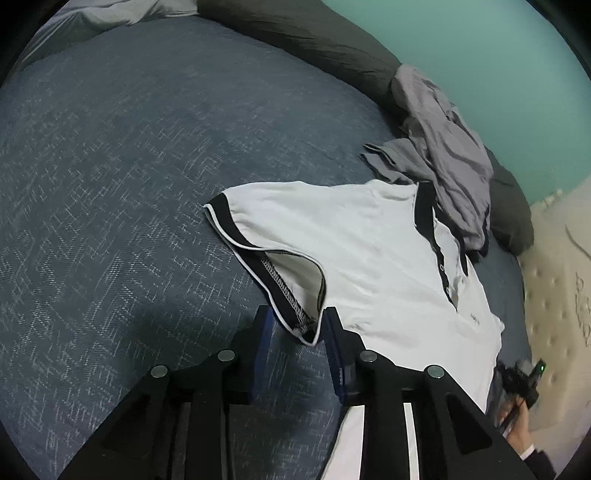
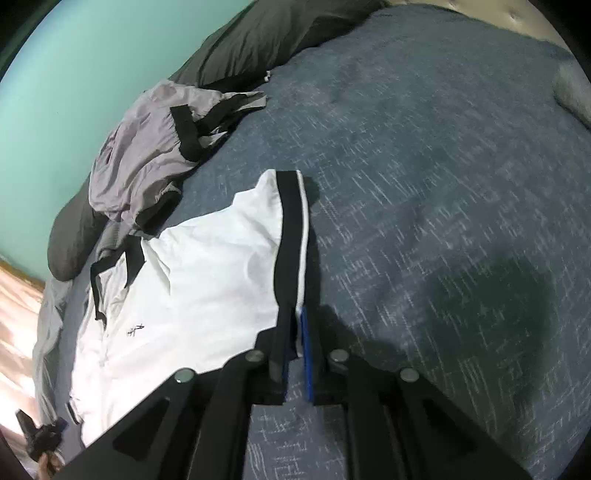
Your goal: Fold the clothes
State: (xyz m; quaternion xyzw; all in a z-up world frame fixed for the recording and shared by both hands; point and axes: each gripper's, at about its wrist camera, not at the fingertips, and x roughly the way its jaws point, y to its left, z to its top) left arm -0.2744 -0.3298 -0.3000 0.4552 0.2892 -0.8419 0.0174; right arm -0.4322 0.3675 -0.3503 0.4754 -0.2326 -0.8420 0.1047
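A white polo shirt (image 1: 351,251) with black collar and black sleeve cuffs lies spread front-up on the blue-grey bedcover (image 1: 110,184). In the left wrist view my left gripper (image 1: 297,313) stands open. The corner of one black cuff (image 1: 291,310) lies between its blue pads (image 1: 264,332) without being pinched. In the right wrist view my right gripper (image 2: 295,328) is shut on the shirt's other black cuff (image 2: 291,240), whose end runs down between the nearly closed pads. The shirt (image 2: 203,277) stretches away to the left of it.
A crumpled grey garment (image 1: 443,147) (image 2: 140,155) lies over the shirt's collar end. A dark pillow (image 1: 314,33) (image 2: 258,37) runs along the teal wall behind. A cream quilted surface (image 1: 554,277) borders the bed. A hand (image 1: 517,424) shows at the lower right.
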